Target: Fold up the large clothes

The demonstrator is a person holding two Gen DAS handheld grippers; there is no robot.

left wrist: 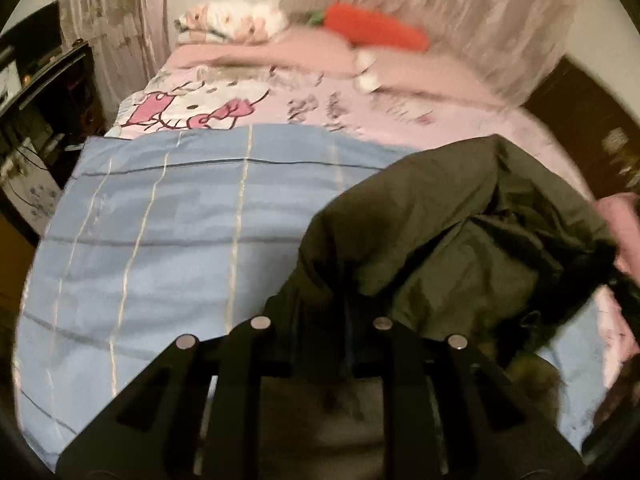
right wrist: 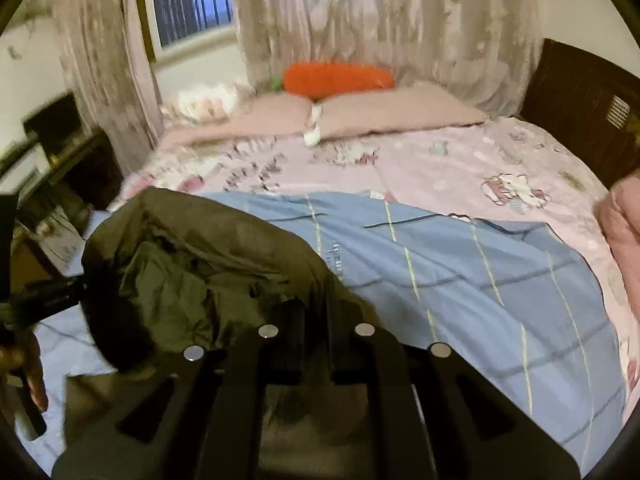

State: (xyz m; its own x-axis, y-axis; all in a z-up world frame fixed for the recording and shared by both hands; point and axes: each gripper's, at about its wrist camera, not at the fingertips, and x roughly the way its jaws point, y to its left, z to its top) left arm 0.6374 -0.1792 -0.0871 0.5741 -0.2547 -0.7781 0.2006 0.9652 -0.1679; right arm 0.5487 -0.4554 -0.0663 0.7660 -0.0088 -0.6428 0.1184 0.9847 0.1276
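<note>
A large dark olive jacket point(left wrist: 448, 236) hangs bunched between my two grippers, lifted above a blue checked quilt point(left wrist: 168, 224) on the bed. My left gripper point(left wrist: 320, 300) is shut on the jacket's left edge; the fabric drapes over its fingers and hides the tips. In the right wrist view the jacket point(right wrist: 192, 256) spreads to the left. My right gripper point(right wrist: 314, 312) is shut on the jacket's right edge. The left gripper point(right wrist: 44, 292) also shows at the far left of that view, holding the other end.
The blue quilt point(right wrist: 460, 272) lies over a pink cartoon-print sheet point(right wrist: 460, 160). Pink pillows point(right wrist: 360, 114) and an orange carrot plush point(right wrist: 336, 74) sit at the far side by the curtains. A dark headboard point(right wrist: 584, 96) stands right, a dark cabinet point(left wrist: 48, 92) left.
</note>
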